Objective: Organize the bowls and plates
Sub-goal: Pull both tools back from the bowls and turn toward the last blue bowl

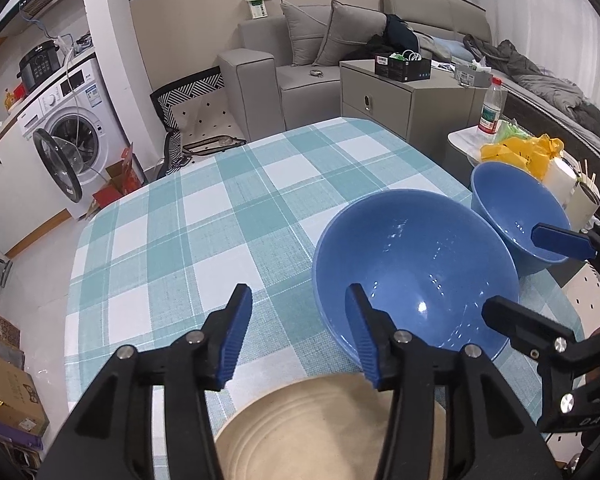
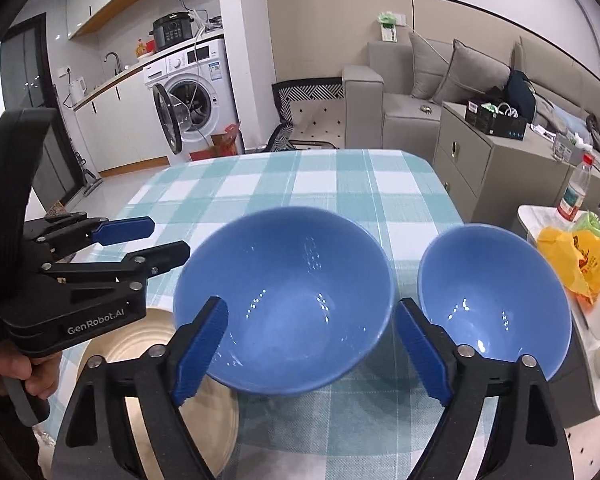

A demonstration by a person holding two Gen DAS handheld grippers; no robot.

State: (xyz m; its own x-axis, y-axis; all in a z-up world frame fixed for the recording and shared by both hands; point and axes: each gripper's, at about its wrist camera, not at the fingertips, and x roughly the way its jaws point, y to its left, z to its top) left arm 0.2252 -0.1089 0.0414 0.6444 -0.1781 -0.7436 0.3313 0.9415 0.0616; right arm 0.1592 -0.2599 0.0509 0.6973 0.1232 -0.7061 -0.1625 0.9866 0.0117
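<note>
Right under your left gripper (image 1: 298, 334) you're hovering over the beige plate (image 1: 328, 432), fingers spread and gripping nothing; the right-hand pad is sitting in front of the large blue bowl (image 1: 416, 276), but contact isn't clear from the left wrist view. Taking the large bowl as reference: the plate is lying on its near-left side and appears to be tucking under its rim, while the small blue bowl (image 1: 516, 216) is sitting just beside it on the right, close to the checked tablecloth's (image 1: 204, 220) right edge. Your right gripper (image 2: 310, 344) is also standing released, straddling the large bowl's near rim without closing on it. Progress call: nothing is looking stacked yet, as both bowls and the plate are sitting separately, so nesting the bowls and placing the plate are probably all still ahead of you. View differences: the right wrist camera is showing both bowls whole, with a clear gap between them, plus your left gripper side-on. The left wrist camera is clipping the small bowl behind your right gripper's finger (image 1: 560, 242), but showing more of the bare cloth to the large bowl's left.
</note>
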